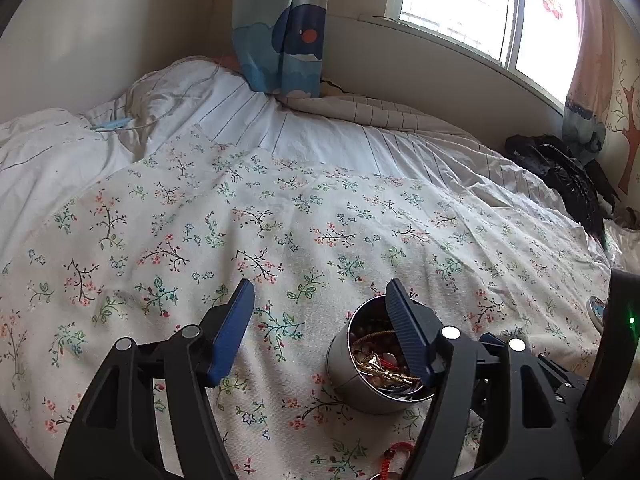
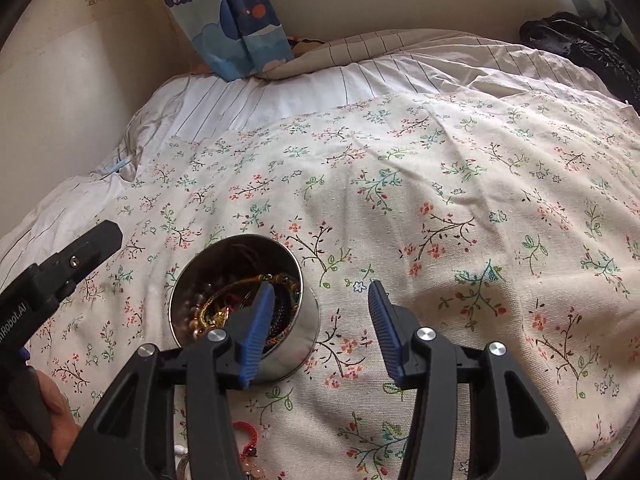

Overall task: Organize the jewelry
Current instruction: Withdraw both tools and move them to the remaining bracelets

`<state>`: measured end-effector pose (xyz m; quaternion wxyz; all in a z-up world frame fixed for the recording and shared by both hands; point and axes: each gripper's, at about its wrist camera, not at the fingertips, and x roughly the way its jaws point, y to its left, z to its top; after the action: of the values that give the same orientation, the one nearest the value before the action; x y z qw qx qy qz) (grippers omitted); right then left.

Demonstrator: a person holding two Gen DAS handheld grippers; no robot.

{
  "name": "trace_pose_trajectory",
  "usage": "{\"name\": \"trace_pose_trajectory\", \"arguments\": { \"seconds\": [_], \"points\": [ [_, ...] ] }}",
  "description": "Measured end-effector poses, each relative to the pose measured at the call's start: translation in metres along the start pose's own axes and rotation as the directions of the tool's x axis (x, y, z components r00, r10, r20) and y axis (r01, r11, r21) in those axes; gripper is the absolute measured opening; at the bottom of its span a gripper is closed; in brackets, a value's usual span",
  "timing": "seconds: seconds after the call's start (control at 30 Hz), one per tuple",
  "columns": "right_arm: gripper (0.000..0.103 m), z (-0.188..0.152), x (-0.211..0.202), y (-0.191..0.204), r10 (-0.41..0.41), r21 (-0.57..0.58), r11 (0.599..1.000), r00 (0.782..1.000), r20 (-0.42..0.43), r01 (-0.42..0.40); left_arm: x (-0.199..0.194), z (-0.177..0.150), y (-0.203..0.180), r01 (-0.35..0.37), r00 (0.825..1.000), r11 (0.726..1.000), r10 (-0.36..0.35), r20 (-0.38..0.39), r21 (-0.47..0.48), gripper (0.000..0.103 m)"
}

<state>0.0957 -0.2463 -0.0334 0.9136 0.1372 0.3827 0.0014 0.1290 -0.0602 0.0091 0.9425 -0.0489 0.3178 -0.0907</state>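
A round metal tin (image 1: 352, 380) full of beads, gold chains and red cords stands on the floral bedsheet; it also shows in the right wrist view (image 2: 308, 320). My left gripper (image 1: 320, 292) is open and empty, its right finger over the tin's rim. My right gripper (image 2: 322, 294) is open and empty, its left finger over the tin's near side. A red cord piece (image 1: 394, 454) lies on the sheet in front of the tin, also seen in the right wrist view (image 2: 247, 432) with some beads beside it.
The floral sheet (image 1: 280, 220) covers a bed with a white striped duvet (image 1: 320, 136) behind. A whale-print curtain (image 1: 280, 28) and window are at the back. A black garment (image 1: 568, 176) lies at the right. The left gripper's body (image 2: 60, 272) shows in the right wrist view.
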Motion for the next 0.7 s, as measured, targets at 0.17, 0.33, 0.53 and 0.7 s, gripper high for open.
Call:
{"name": "trace_pose_trajectory", "arguments": {
  "seconds": [0.17,0.33,0.53,0.7],
  "points": [
    [0.053,0.000,-0.002,-0.001,-0.001,0.003,1.000,1.000,0.002,0.001,-0.001,0.000,-0.003,-0.008,1.000,1.000,0.007,0.006,0.015,0.069],
    [0.053,0.000,-0.002,-0.001,-0.002,0.002,1.000,1.000,0.003,0.002,-0.001,-0.001,-0.003,-0.011,1.000,1.000,0.011,0.007,0.019,0.073],
    [0.056,-0.001,-0.009,-0.007,-0.003,0.018,1.000,1.000,-0.014,0.004,-0.003,-0.001,0.003,-0.013,1.000,1.000,0.013,0.001,0.008,0.078],
    [0.062,-0.021,-0.016,-0.005,-0.031,-0.066,0.998,0.993,-0.112,0.023,-0.010,-0.005,0.014,-0.027,1.000,1.000,0.027,-0.003,-0.004,0.079]
  ]
}}
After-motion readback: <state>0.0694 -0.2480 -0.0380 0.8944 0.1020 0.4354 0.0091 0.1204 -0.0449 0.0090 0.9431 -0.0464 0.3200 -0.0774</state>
